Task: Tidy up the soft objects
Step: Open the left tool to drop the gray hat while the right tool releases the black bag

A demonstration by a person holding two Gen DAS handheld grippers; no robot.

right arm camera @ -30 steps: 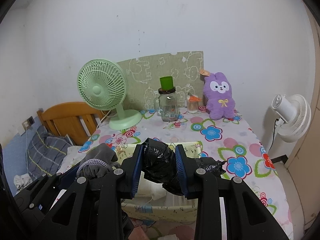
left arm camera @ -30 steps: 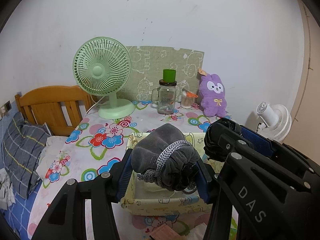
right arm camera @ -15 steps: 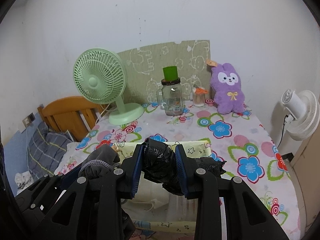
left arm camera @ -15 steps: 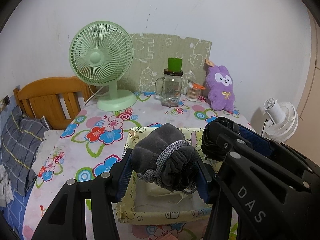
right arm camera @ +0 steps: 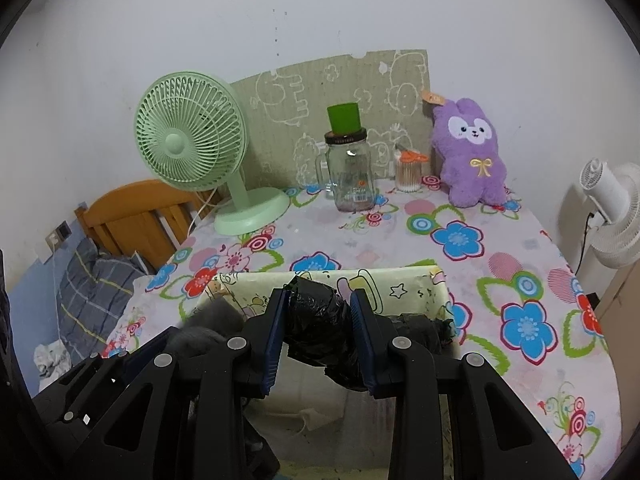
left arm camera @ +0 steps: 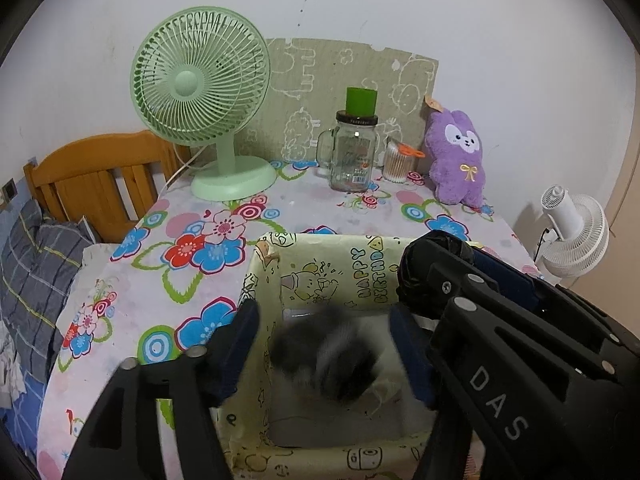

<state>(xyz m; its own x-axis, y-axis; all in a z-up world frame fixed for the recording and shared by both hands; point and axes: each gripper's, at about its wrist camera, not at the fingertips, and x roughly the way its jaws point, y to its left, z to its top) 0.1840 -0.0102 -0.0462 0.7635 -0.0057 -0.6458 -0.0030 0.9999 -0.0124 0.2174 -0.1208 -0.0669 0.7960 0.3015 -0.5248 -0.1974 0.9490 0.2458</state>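
My left gripper (left arm camera: 324,320) hangs over the pale yellow cartoon-print box (left arm camera: 320,242), and its jaws are opening. A grey knitted bundle (left arm camera: 326,354) shows blurred between and below the blue pads, clear of both and inside the box. My right gripper (right arm camera: 320,300) is shut on a crumpled black plastic bundle (right arm camera: 316,316) just above the same box's far rim (right arm camera: 400,276). In the left wrist view that black bundle (left arm camera: 420,258) sits at the right, over the box's right corner. The grey bundle (right arm camera: 208,326) also shows blurred at the left in the right wrist view.
The box stands on a table with a flowered cloth (right arm camera: 460,240). At the back are a green desk fan (left arm camera: 200,84), a glass jar with a green cup on it (left arm camera: 354,152), a cotton-swab pot (left arm camera: 398,164) and a purple plush rabbit (left arm camera: 456,160). A white fan (left arm camera: 576,232) stands right, a wooden headboard (left arm camera: 92,180) left.
The left gripper's jaws have spread apart and let go of the grey bundle, which drops into the box. Both grippers have moved forward and down over the box. The right grip is unchanged.
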